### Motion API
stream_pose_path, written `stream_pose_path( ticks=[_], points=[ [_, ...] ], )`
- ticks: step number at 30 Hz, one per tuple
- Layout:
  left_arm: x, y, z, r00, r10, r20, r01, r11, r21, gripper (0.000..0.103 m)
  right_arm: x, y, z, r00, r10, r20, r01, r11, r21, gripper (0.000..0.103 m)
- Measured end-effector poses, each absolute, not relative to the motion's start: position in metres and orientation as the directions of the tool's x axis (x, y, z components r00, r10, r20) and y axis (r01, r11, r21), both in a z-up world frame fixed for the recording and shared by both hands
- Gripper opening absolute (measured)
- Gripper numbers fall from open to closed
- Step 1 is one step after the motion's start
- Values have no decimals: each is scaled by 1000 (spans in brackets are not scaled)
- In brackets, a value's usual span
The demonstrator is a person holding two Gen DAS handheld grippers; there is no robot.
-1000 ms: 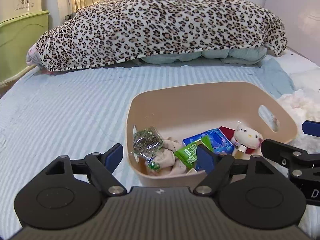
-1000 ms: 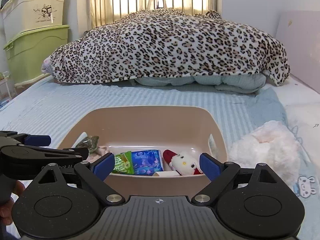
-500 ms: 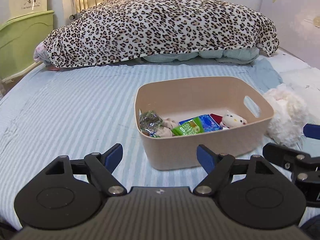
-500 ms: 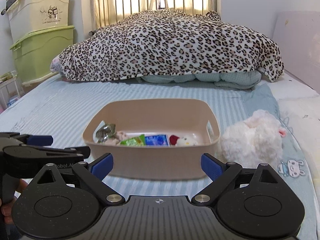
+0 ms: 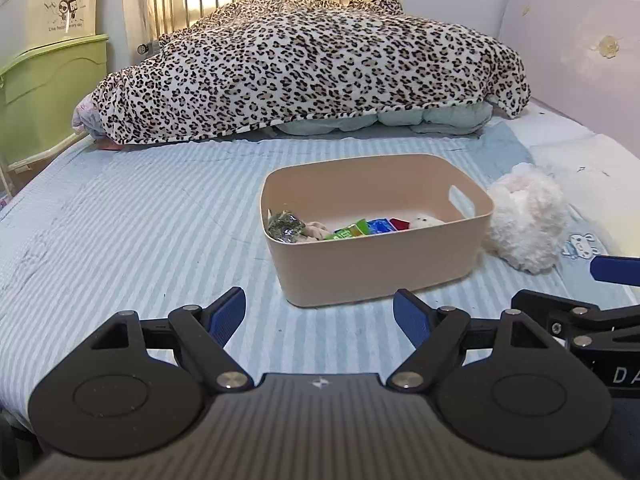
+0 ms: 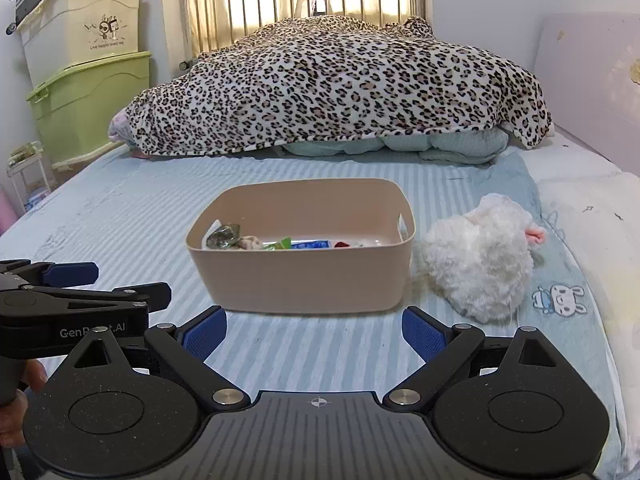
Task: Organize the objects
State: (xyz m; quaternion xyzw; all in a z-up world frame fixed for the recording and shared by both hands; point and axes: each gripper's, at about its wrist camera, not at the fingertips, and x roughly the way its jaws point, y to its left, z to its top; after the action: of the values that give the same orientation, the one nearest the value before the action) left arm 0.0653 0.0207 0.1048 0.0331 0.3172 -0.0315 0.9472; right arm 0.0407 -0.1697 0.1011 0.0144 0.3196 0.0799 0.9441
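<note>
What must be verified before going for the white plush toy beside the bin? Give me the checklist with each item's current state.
1. Right gripper open and empty: ok.
2. Left gripper open and empty: ok.
3. White plush toy in view, nothing on top of it: ok.
4. Free floor space in the beige bin for the toy: cannot tell.
5. Bin upright on the striped bed sheet: ok.
6. Left gripper clear of the right gripper's path to the toy: ok.

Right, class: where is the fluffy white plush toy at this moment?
In both wrist views the fluffy white plush toy lies on the striped bedsheet, just right of the beige bin, outside it and nearest the right gripper.
</note>
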Motion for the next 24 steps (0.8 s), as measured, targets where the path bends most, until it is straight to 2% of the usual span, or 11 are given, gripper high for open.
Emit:
stream_pose_path(
  ticks=[24],
  points=[
    [3,18,97,797,-45,-603,67,998,15,82,-19,-180,98,767,163,-621,-147,986,77,96]
  ],
)
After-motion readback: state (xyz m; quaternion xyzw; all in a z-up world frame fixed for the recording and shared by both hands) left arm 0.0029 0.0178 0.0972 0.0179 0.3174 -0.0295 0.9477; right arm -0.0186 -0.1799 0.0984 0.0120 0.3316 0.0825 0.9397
